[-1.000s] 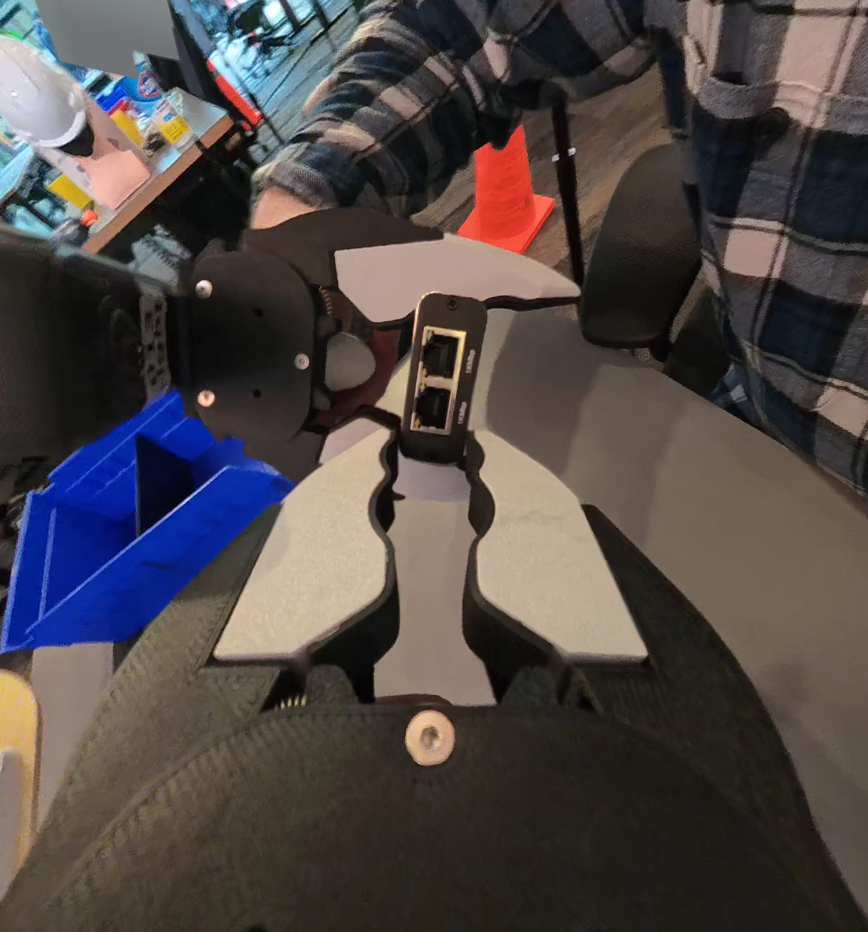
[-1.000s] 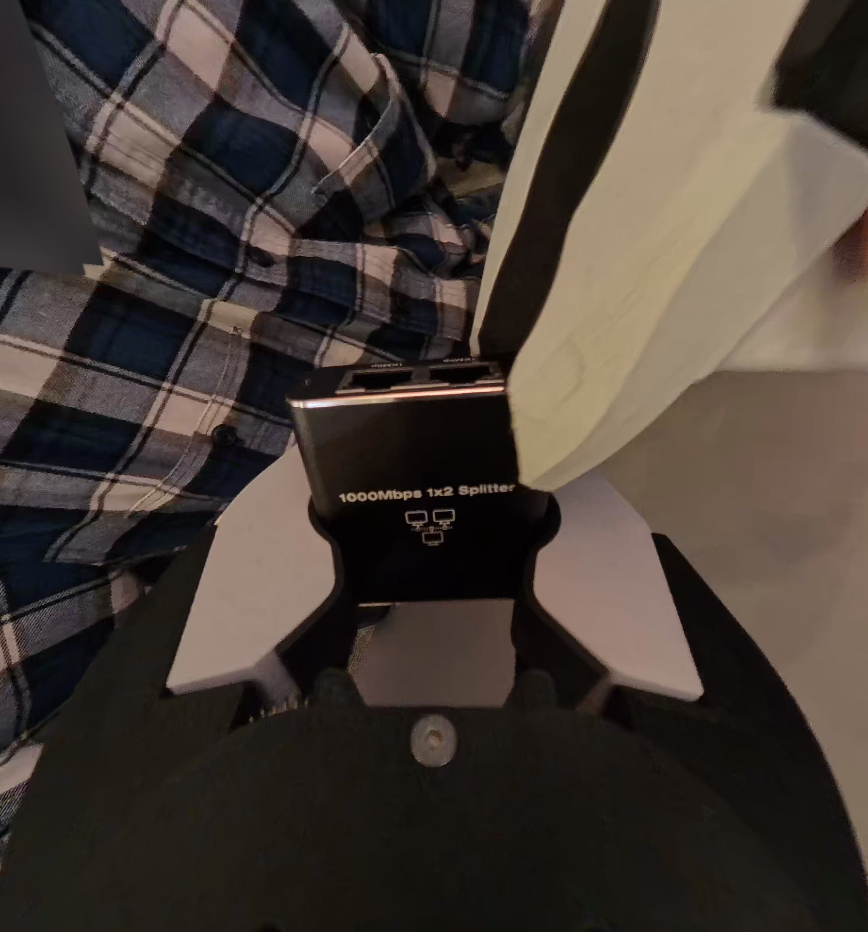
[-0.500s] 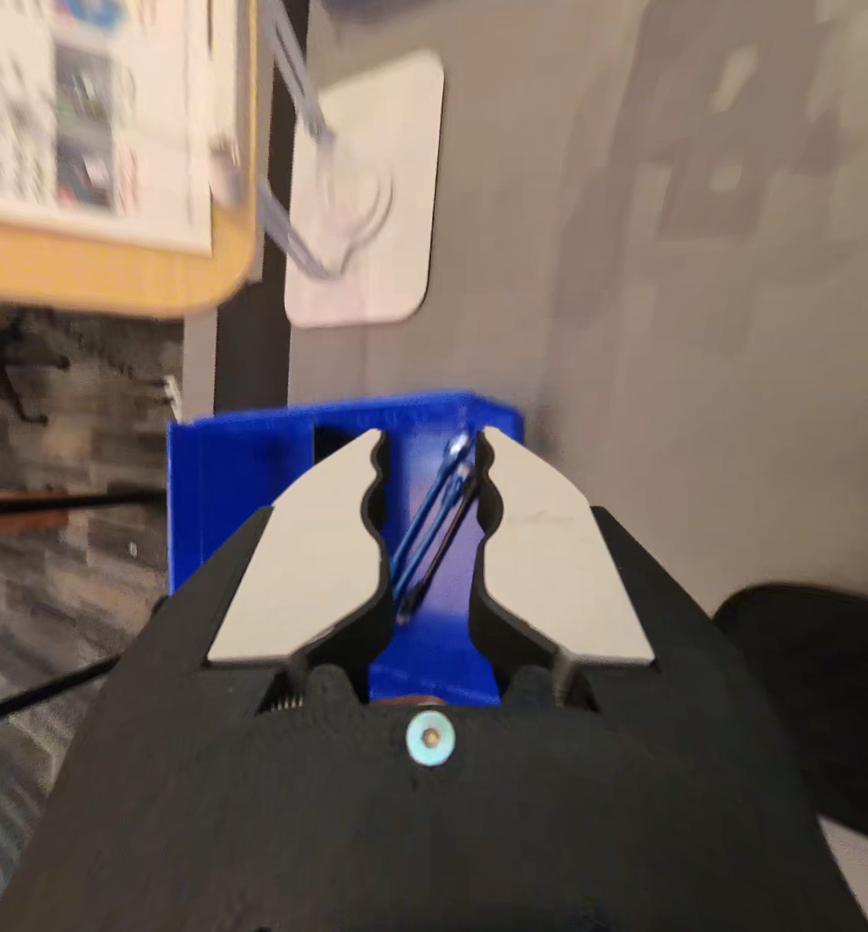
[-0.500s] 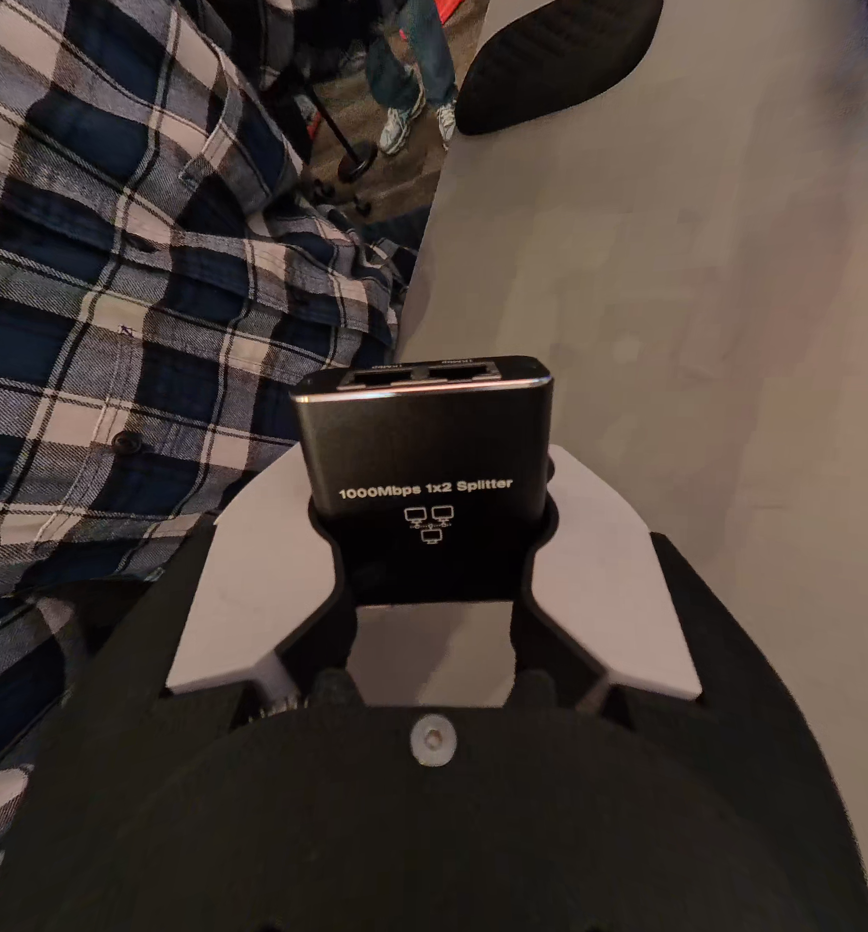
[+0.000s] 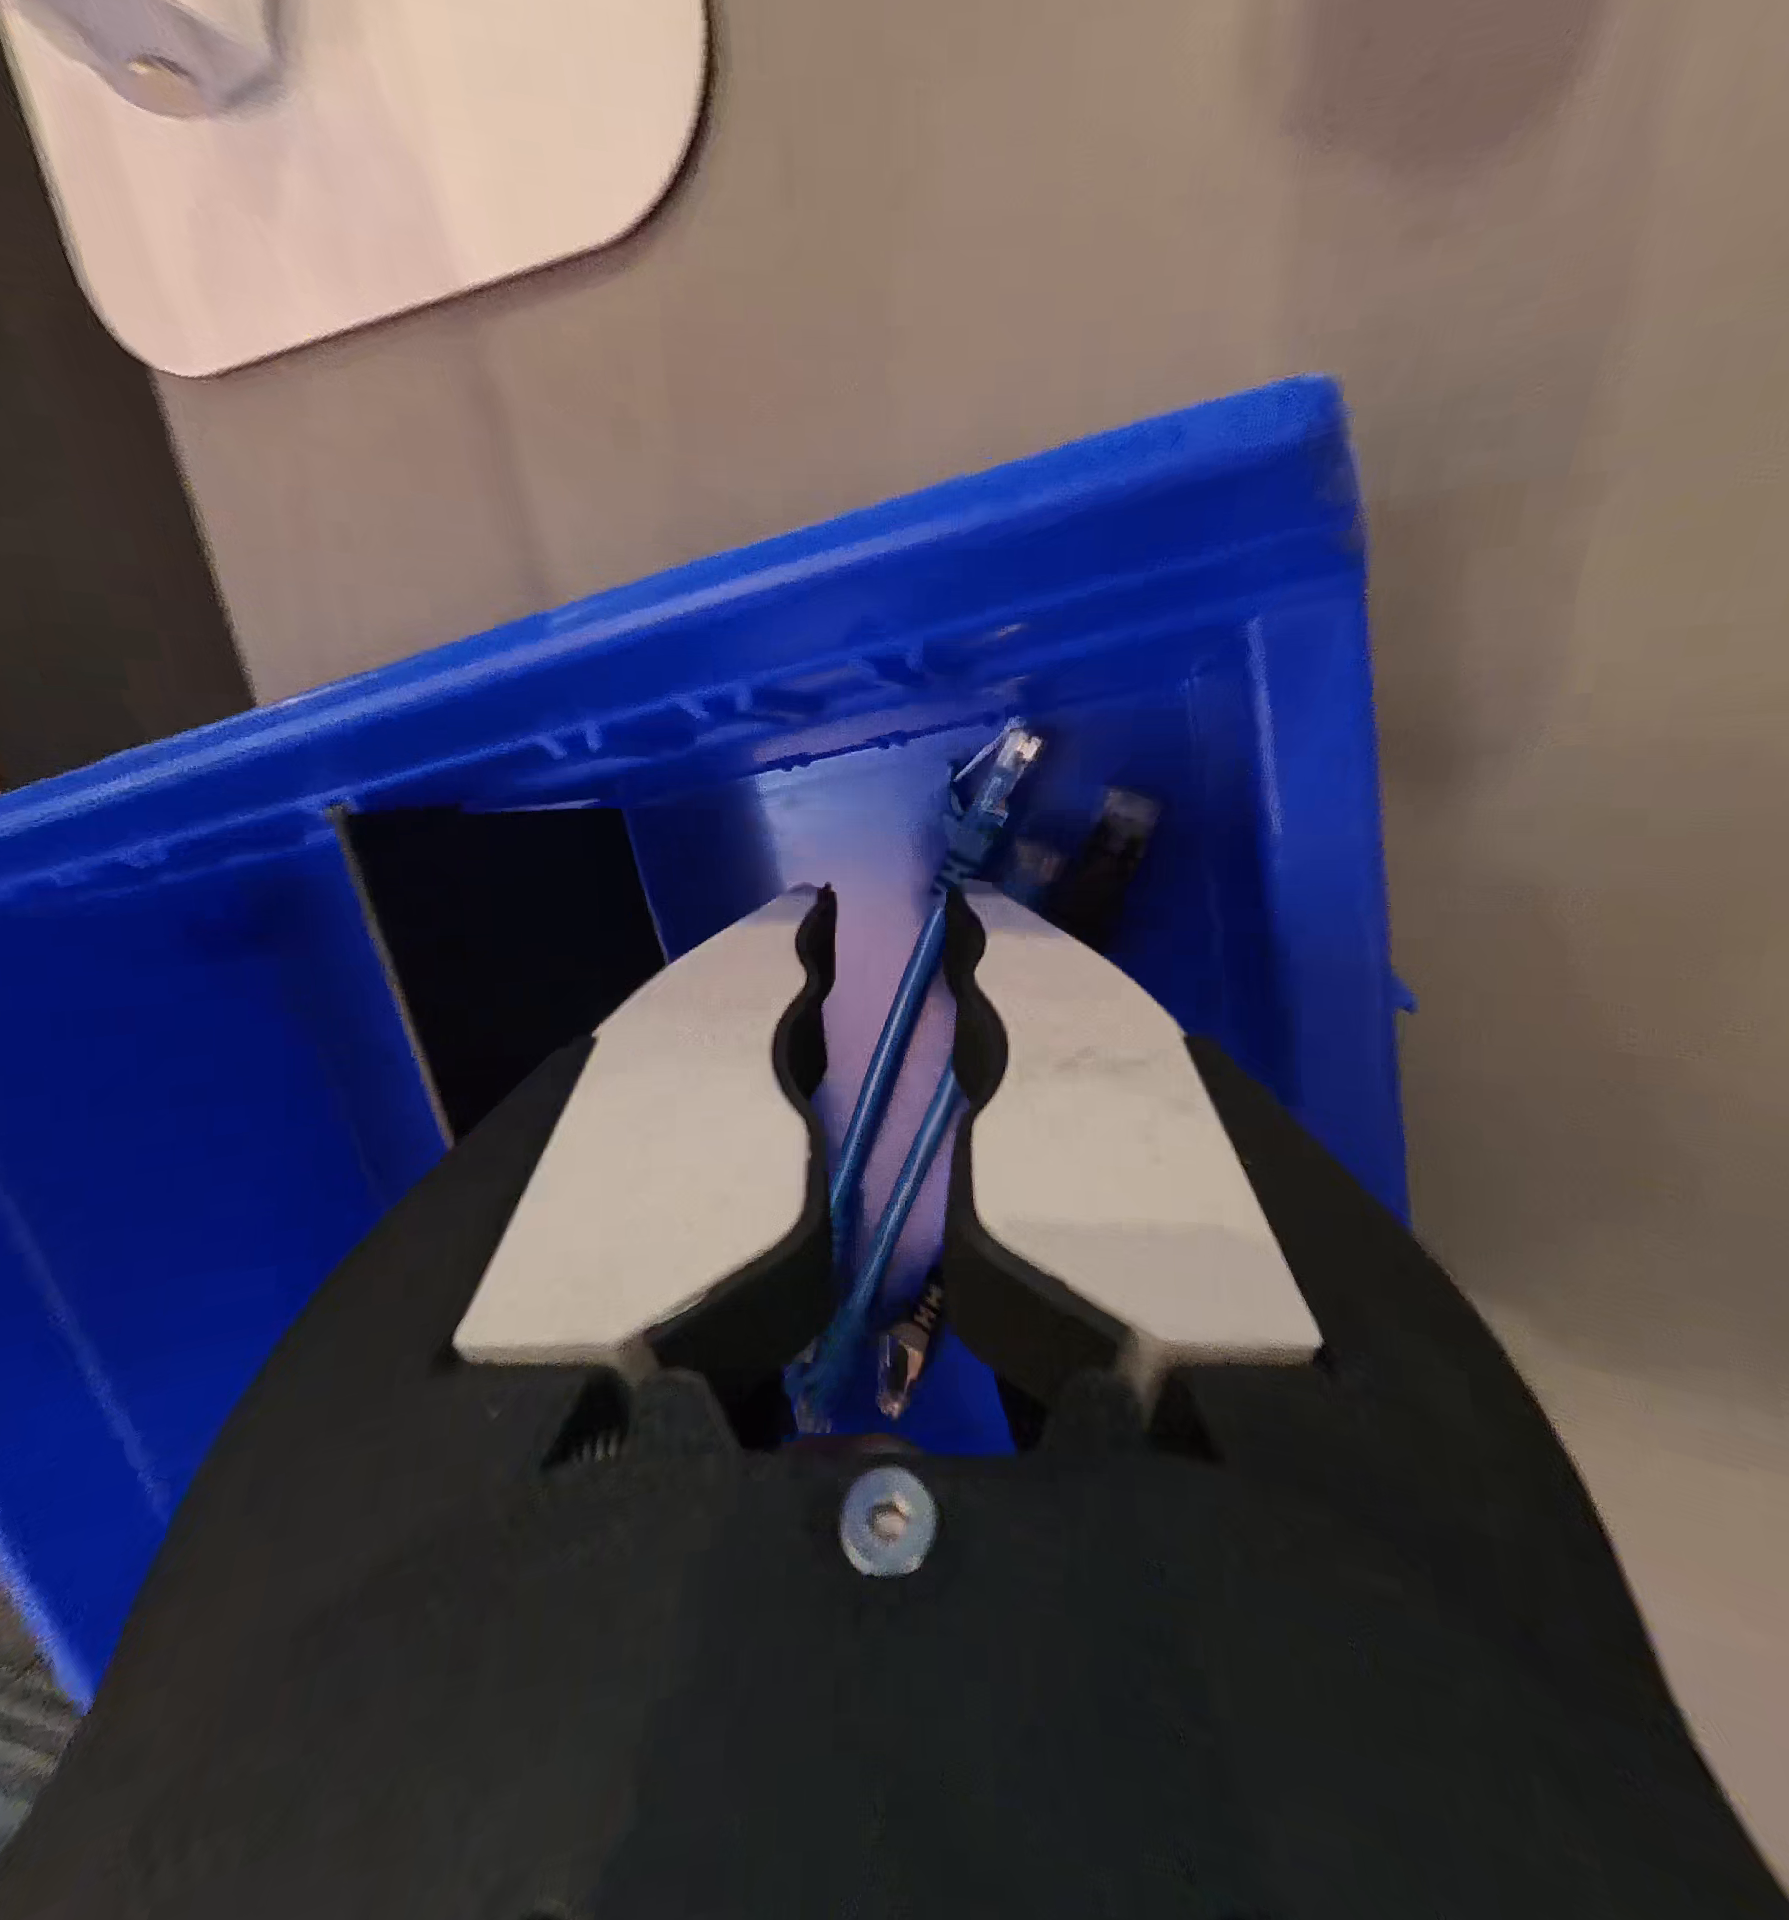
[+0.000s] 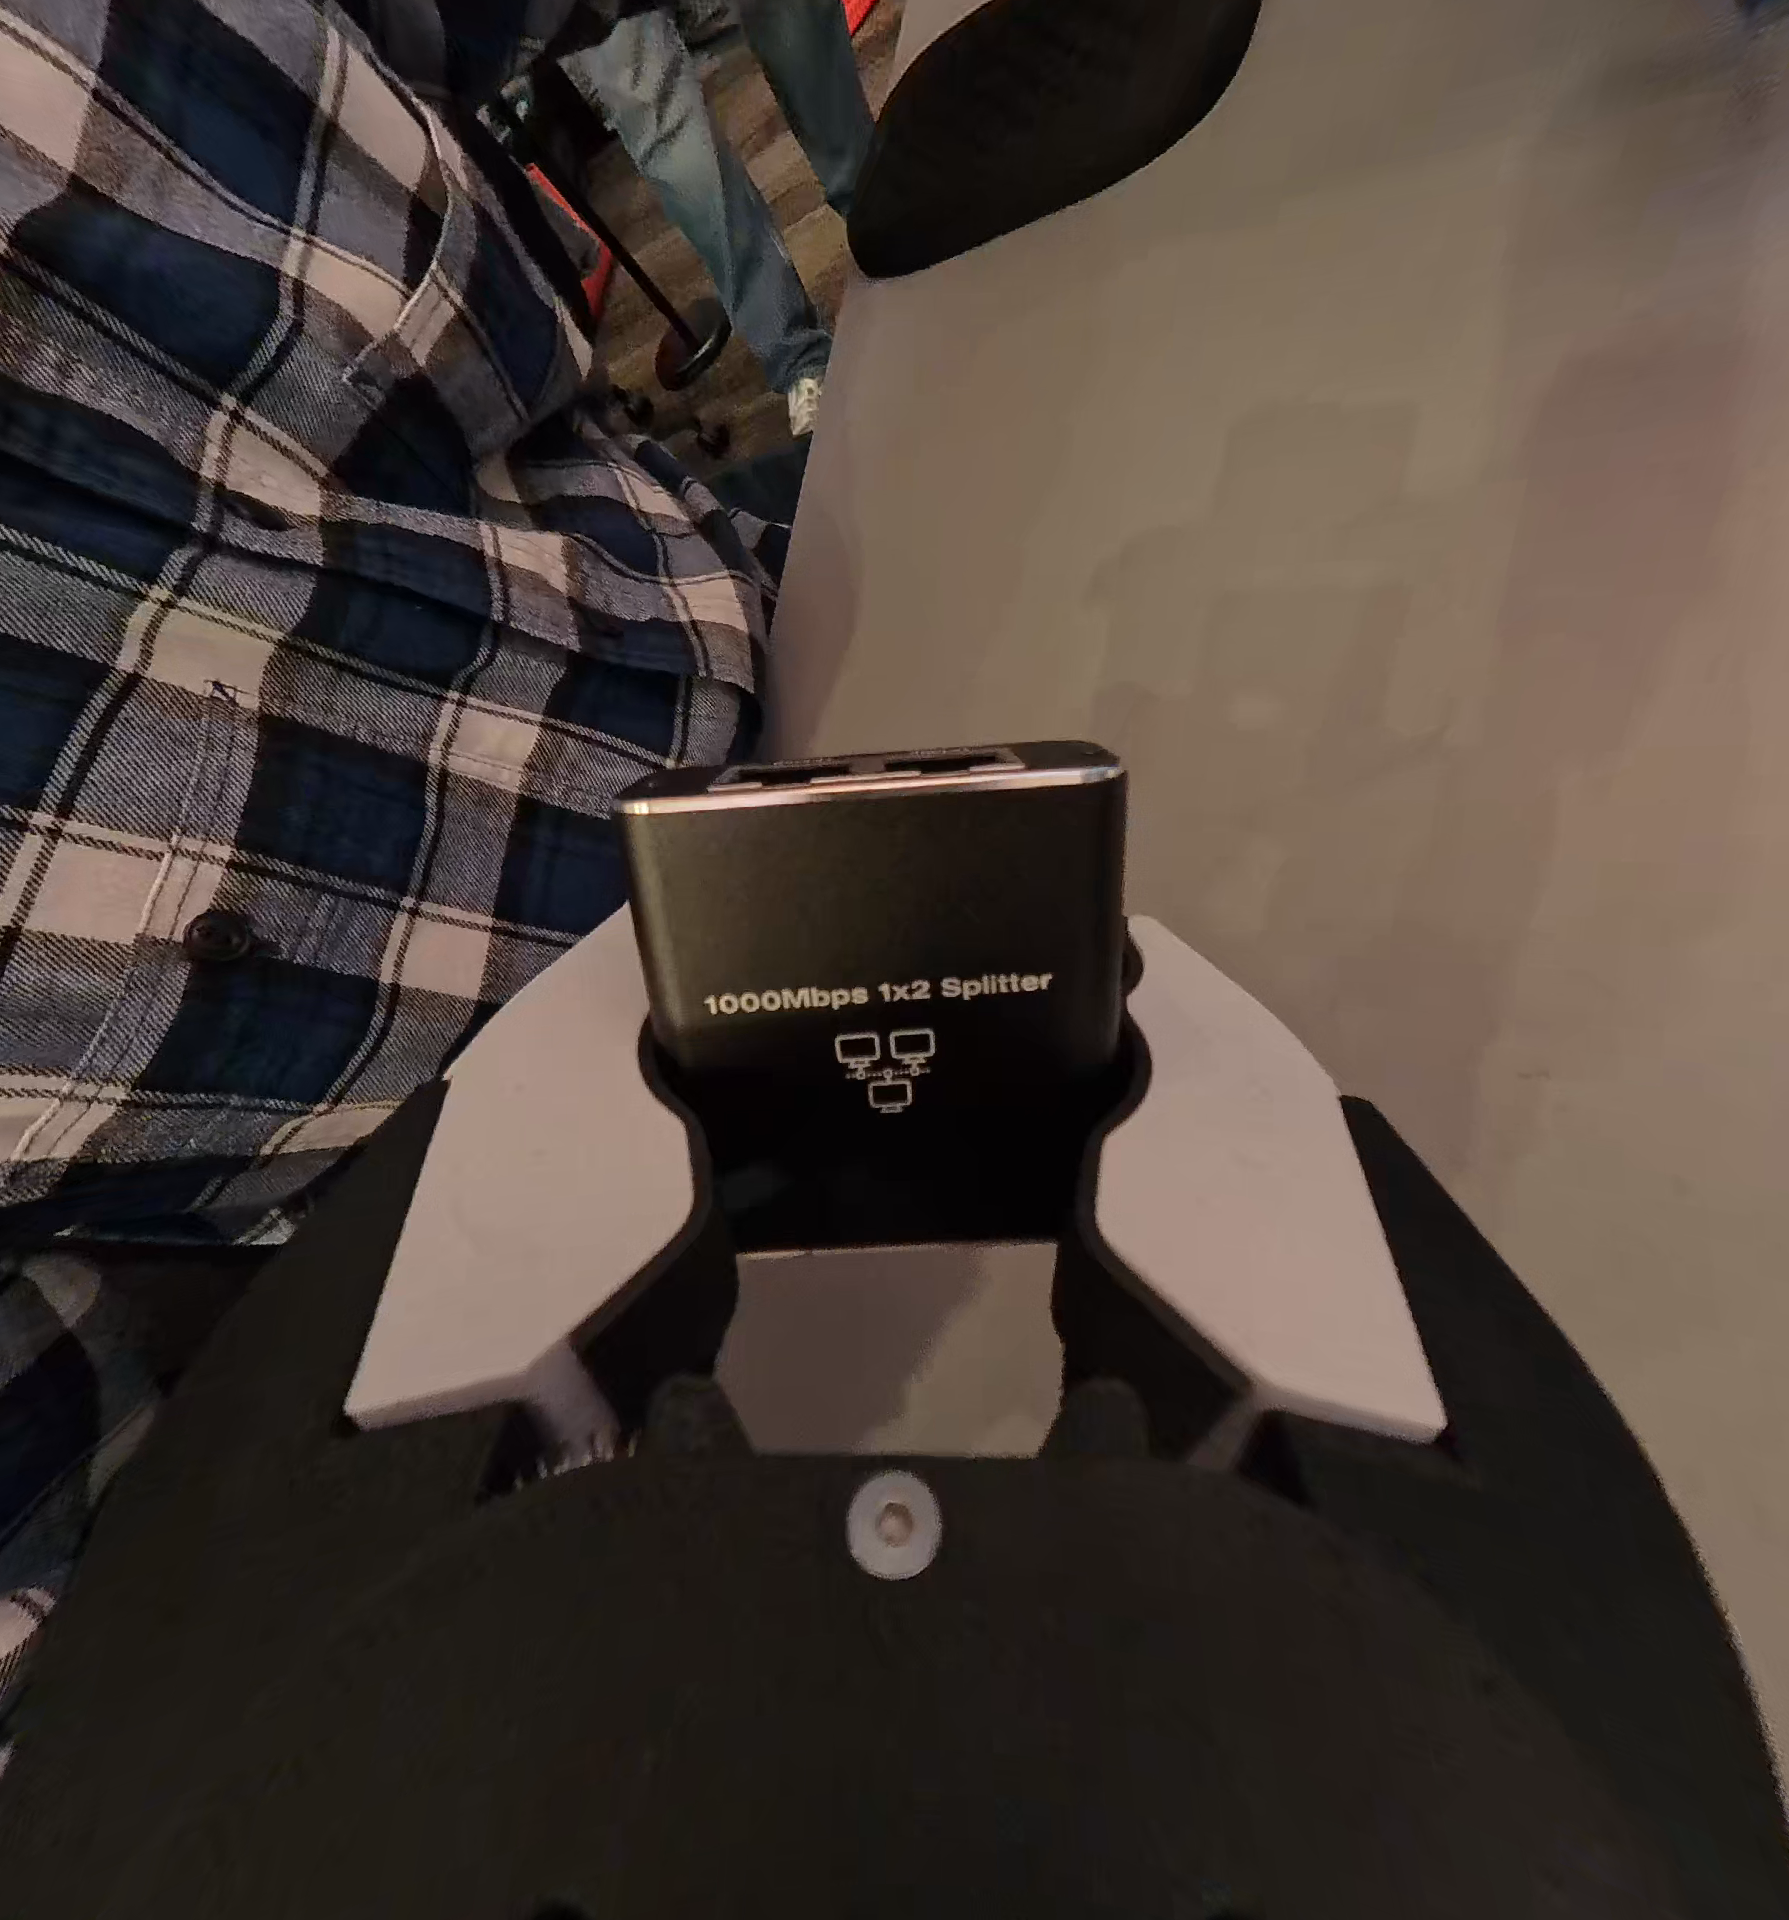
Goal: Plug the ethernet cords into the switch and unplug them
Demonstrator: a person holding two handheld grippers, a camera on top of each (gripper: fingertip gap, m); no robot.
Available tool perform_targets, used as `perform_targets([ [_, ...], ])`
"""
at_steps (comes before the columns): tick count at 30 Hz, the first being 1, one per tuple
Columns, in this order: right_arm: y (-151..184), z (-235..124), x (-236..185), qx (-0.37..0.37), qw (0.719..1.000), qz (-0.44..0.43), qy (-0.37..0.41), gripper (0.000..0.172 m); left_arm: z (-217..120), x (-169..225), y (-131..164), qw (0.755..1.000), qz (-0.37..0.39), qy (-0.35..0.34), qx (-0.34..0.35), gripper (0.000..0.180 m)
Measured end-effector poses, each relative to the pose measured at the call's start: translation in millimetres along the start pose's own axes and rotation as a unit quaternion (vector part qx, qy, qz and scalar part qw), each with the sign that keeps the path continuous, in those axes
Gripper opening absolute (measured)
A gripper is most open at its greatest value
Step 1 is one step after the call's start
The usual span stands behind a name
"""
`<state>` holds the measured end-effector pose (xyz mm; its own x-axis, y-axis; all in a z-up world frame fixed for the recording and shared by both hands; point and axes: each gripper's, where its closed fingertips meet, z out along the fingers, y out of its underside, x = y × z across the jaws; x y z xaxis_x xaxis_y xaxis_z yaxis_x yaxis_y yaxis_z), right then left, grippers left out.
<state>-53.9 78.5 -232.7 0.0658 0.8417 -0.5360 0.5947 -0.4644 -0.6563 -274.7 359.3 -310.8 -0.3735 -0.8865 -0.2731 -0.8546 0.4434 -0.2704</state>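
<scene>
In the left wrist view my left gripper [image 5: 888, 914] hangs open over a blue bin [image 5: 661, 675]. Blue ethernet cords [image 5: 895, 1039] lie in the bin and show through the gap between my fingers. One clear plug [image 5: 1004, 774] points toward the bin's far wall. A black cord end [image 5: 1118, 831] lies beside it. The pads do not press on any cord. In the right wrist view my right gripper [image 6: 874, 935] is shut on a black switch [image 6: 869, 894]. Its two empty ports [image 6: 869, 769] face away from me.
The bin stands on a grey table [image 6: 1389, 623] and has a black divider [image 5: 495, 935] on its left side. A pale rounded board [image 5: 370, 177] lies beyond the bin. A person in a plaid shirt [image 6: 246, 623] stands left of the switch; a black chair [image 6: 1035, 114] is behind.
My left gripper swung away from the switch's ports to the blue bin and moved closer over the cords. My right gripper kept its hold on the switch and barely shifted.
</scene>
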Motion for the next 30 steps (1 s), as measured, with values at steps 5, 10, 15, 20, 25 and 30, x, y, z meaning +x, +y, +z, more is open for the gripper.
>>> perform_targets([
  [5, -3, 6, 6, -0.002, 1.000, 0.009, -0.008, 0.078, 18, 6, -5, 0.999, 0.024, 0.043, -0.001, 0.023],
  [10, -6, 9, 12, 0.000, 1.000, 0.014, -0.013, 0.077, 23, 18, 0, 0.996, 0.021, 0.091, -0.013, 0.023],
  [15, -9, 15, 15, -0.001, 1.000, 0.014, -0.022, 0.077, 26, 14, -3, 0.995, -0.012, 0.101, -0.001, 0.023],
  [20, -10, 16, 12, -0.002, 1.000, 0.009, -0.025, 0.077, 33, 19, -2, 0.992, -0.043, 0.121, 0.004, 0.027],
  [25, -10, 17, 12, 0.000, 1.000, 0.009, -0.028, 0.077, 34, 18, -1, 0.991, -0.058, 0.124, 0.005, 0.015],
  [30, -14, 18, 12, 0.008, 1.000, 0.000, -0.022, 0.077, 24, 5, -1, 0.996, -0.070, 0.047, 0.015, 0.013],
])
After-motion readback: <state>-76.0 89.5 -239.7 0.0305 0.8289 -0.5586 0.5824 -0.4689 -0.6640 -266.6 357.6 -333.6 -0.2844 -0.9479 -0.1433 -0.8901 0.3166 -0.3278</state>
